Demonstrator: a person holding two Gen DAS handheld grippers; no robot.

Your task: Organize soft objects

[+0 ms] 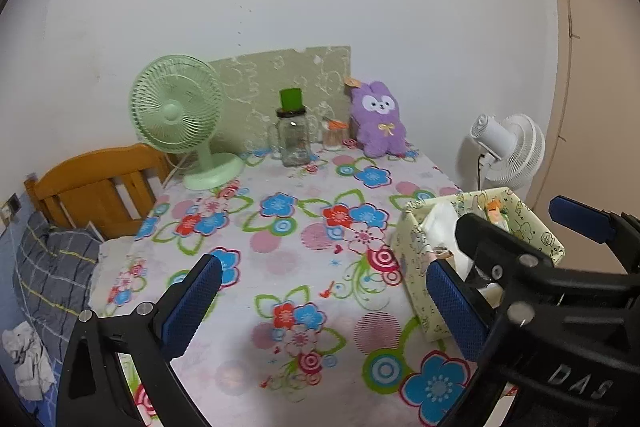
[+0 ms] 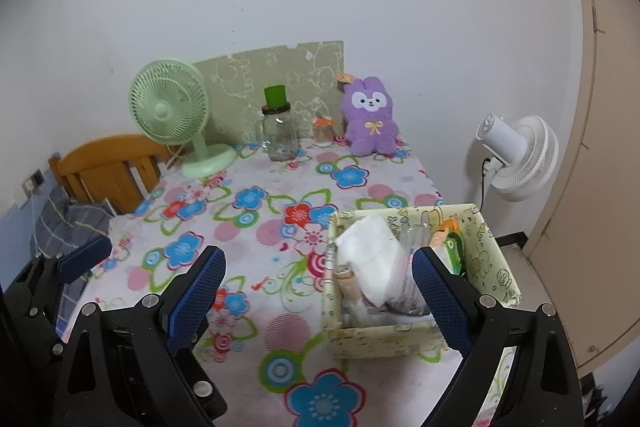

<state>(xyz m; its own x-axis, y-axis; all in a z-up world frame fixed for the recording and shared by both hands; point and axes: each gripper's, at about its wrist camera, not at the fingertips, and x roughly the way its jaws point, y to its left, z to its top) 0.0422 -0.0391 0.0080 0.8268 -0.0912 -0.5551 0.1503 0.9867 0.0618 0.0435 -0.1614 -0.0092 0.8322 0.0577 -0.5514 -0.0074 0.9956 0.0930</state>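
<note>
Your counter [image 2: 280,331], spread with a floral cloth, fills both views. A patterned green board [image 1: 280,83] leans against the wall along the counter's far edge. At the far left corner stands the green fan [image 1: 178,107], upright on its round base. A white fan [image 2: 516,155] stands off the counter, beyond its right edge.

The patterned fabric box [image 2: 492,259] sits at the counter's right edge, toward the near side. It holds a white folded cloth [image 2: 372,247] and, against its right wall, an orange-and-green item too small to identify.

The purple plush bunny [image 2: 370,117] sits upright at the far right corner, its back to the board.

Your left gripper [image 1: 320,303] hangs above the near middle of the counter, jaws wide apart and holding nothing. Your right gripper [image 2: 320,291] hangs over the near side with its right finger at the box, jaws likewise apart and holding nothing.

A glass jar [image 1: 294,141] with a green cap stands at the far edge, between the green fan and a small orange-topped container [image 1: 335,135] that stands just left of the bunny.
</note>
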